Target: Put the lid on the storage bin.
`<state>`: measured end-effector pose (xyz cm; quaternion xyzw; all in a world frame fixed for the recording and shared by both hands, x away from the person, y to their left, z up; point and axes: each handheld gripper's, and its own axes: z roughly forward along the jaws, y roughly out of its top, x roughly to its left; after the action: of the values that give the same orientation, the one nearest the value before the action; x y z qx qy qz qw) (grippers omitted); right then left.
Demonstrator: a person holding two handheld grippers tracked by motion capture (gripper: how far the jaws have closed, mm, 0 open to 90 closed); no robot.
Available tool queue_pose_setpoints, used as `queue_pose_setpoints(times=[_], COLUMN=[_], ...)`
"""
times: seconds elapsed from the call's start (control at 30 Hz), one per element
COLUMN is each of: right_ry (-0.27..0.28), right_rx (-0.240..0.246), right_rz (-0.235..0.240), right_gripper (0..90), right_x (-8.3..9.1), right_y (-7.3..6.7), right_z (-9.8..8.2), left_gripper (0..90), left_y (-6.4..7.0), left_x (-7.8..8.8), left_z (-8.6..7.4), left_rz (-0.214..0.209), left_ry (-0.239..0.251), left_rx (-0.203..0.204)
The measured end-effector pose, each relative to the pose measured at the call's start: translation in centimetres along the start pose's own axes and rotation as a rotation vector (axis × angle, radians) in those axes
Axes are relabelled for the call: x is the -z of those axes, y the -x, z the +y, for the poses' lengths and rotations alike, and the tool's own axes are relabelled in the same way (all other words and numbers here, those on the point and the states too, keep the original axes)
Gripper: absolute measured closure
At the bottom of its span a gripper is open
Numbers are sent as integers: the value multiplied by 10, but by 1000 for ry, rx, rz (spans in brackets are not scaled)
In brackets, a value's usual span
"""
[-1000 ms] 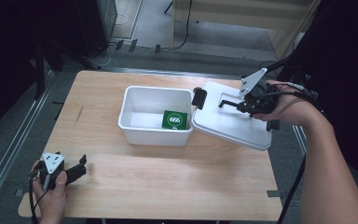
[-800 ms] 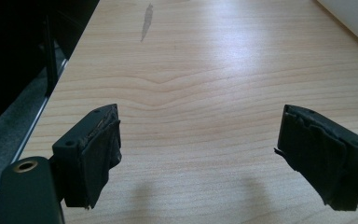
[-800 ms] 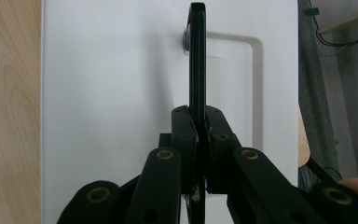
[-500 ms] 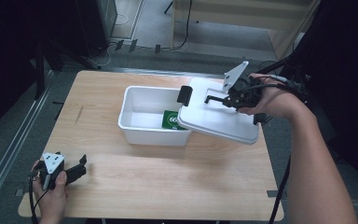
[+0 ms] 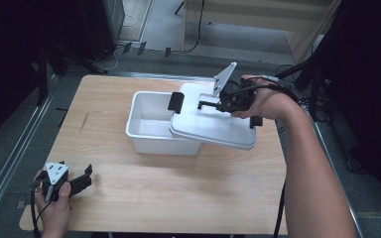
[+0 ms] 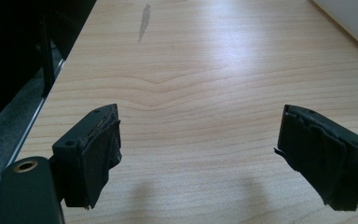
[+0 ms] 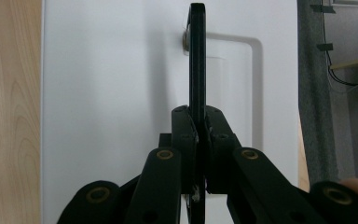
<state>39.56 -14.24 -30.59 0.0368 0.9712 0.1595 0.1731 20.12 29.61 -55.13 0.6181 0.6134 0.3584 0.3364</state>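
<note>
You are working at a pale wooden table with a dark scuff near its left side, set on a grey floor; a metal rail runs along the left edge, cables trail across the floor behind, and a light wooden piece of furniture stands at the back, with dark surroundings on both sides. Your left hand rests at the near left corner of the table, holding the left gripper low and level over the wood, its jaws standing wide apart with nothing between them; in the left gripper view the bare table shows between the two pads. Your right forearm reaches in from the near right, across the right edge of the table, and your right hand holds the right gripper over the lid. Its jaws are clamped together on the thin black handle that stands up from the white lid. The lid hangs tilted over the right end of the white bin, covering part of the opening, while the left part of the bin is open to view. Counted: one bin, one lid with a black clip at its left end and another at its right, two grippers, one table.
</note>
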Motion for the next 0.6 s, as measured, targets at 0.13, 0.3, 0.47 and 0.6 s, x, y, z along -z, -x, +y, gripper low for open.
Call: queue_pose_setpoints(times=[0.13,0.3,0.47,0.6], right_ry=[0,23,19,23], right_rx=[-1,14,31,44], right_rz=[13,36,50,60], right_gripper=[855,855,855,855], right_x=[-7,-13,-24,-31], right_y=[1,3,1,-3], right_z=[9,28,47,61], left_gripper=[136,136,136,136], left_y=[-1,0,0,-1], left_x=[0,1,1,1], left_z=[0,0,-1,-1], left_rz=[-5,-1,-2,-6], left_ry=[0,3,8,8], left_rx=[1,4,10,12])
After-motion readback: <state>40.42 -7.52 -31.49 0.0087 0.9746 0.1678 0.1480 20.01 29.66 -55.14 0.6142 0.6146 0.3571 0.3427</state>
